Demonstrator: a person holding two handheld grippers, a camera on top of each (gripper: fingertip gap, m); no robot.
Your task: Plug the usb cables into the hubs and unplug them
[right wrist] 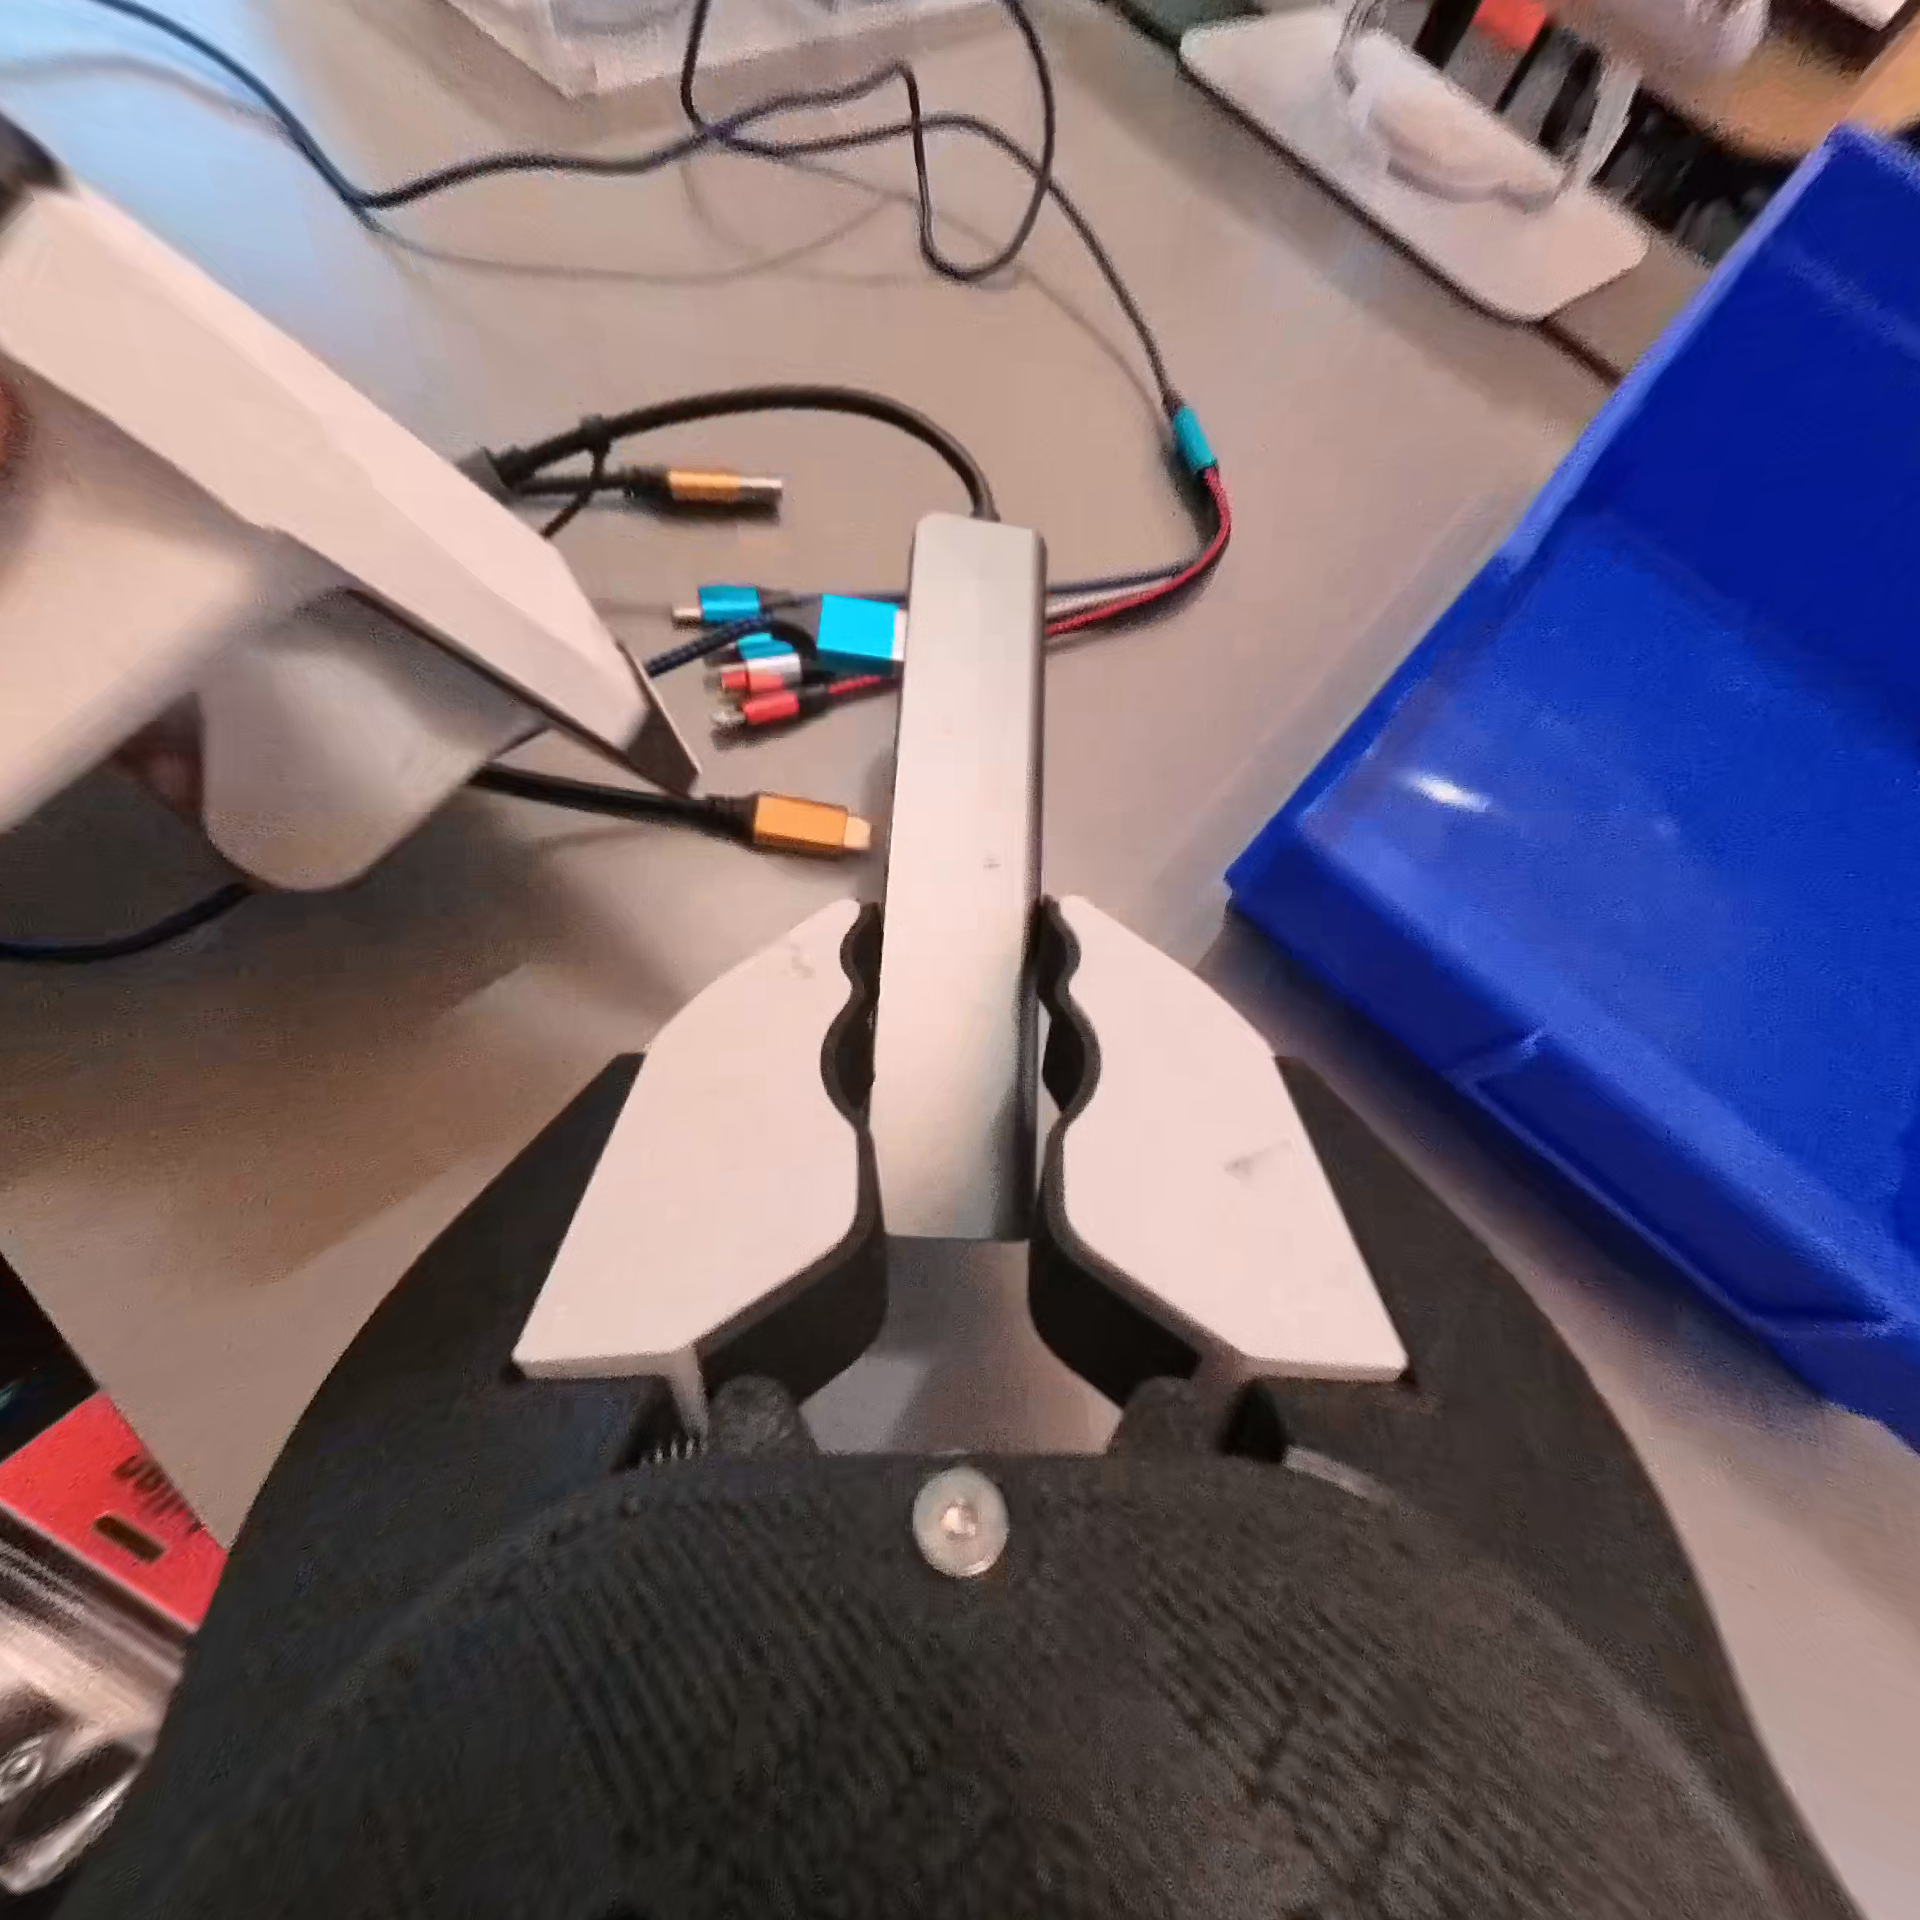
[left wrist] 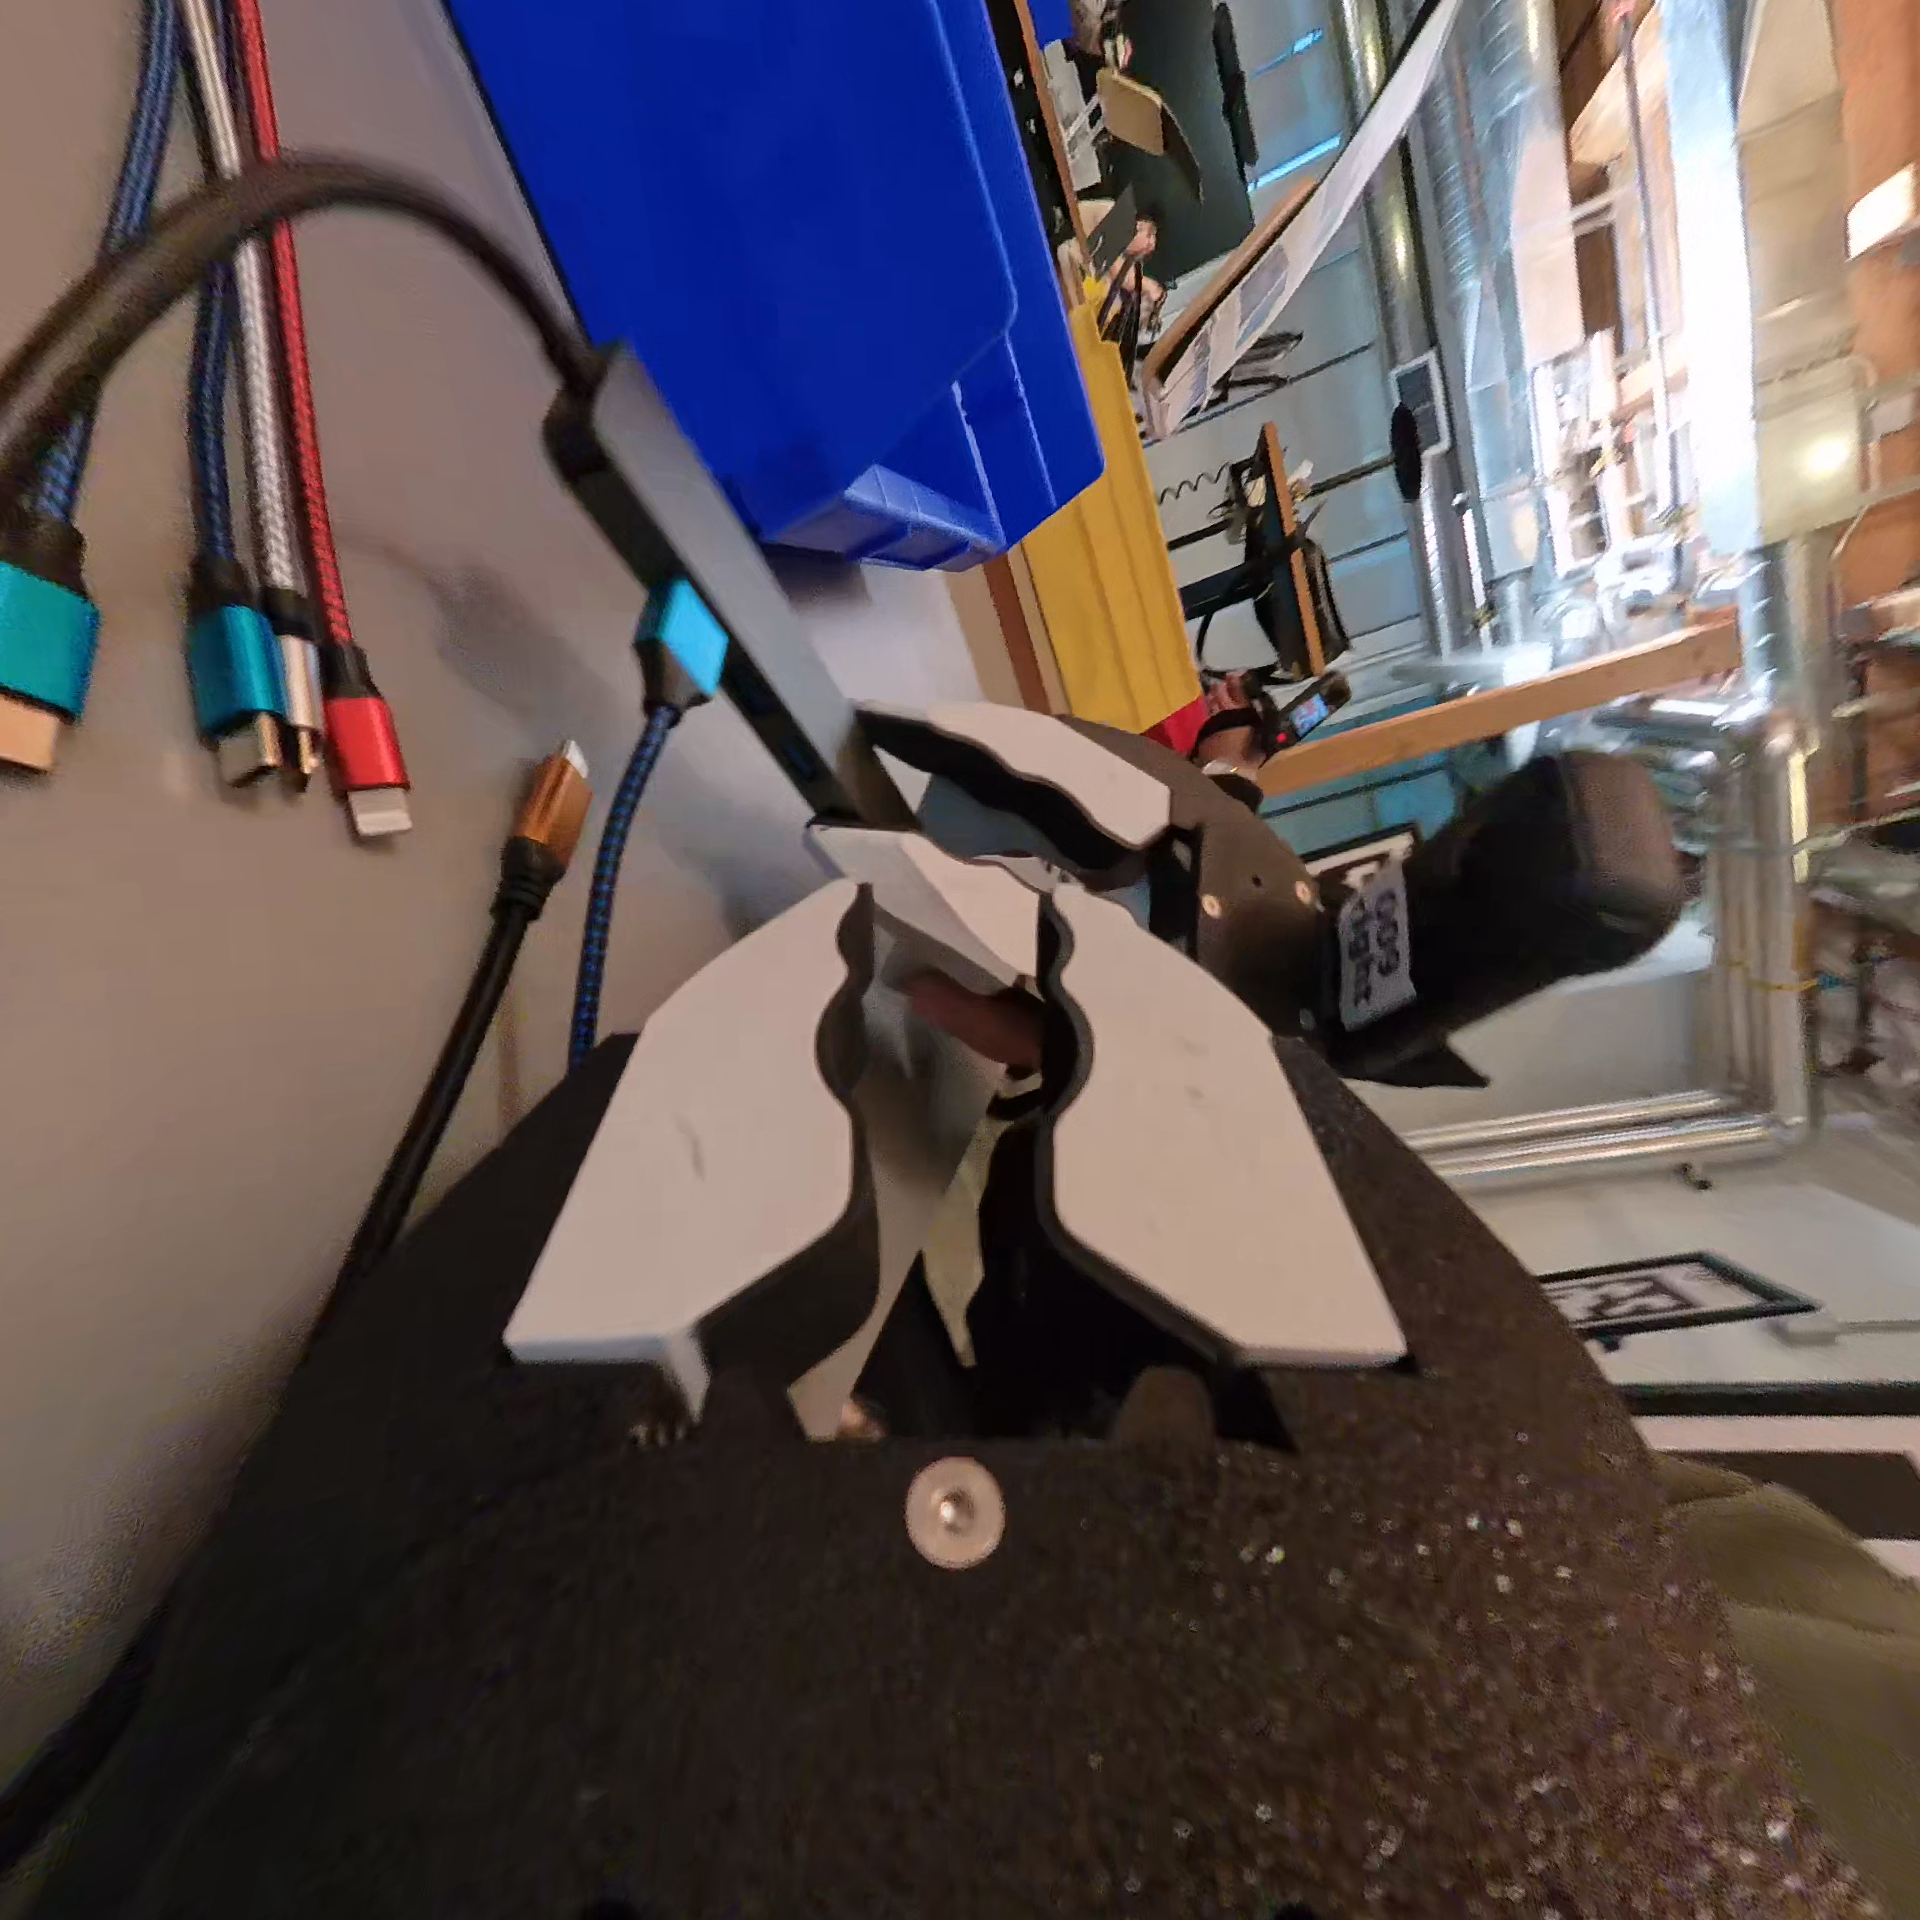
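A slim grey USB hub [right wrist: 966, 831] is held at its near end by my right gripper [right wrist: 961, 935], jaws shut on its sides, just above the grey table [right wrist: 416, 1039]. A blue-shelled USB plug [right wrist: 857, 629] sits in a port on the hub's left side. In the left wrist view the hub [left wrist: 707, 582], the blue plug [left wrist: 681, 649] and the right gripper [left wrist: 878, 805] show ahead. My left gripper [left wrist: 951, 925] is slightly open and empty, just short of the hub's end. It shows in the right wrist view [right wrist: 644, 738] beside an orange-shelled plug [right wrist: 810, 823] lying loose on the table.
A blue plastic bin [right wrist: 1610, 831] stands close to the right of the hub. A bundle of teal, silver and red plugs [right wrist: 758, 675] and a second orange plug [right wrist: 717, 485] lie left of the hub. Cables loop behind. A red box [right wrist: 94, 1496] is at the near left.
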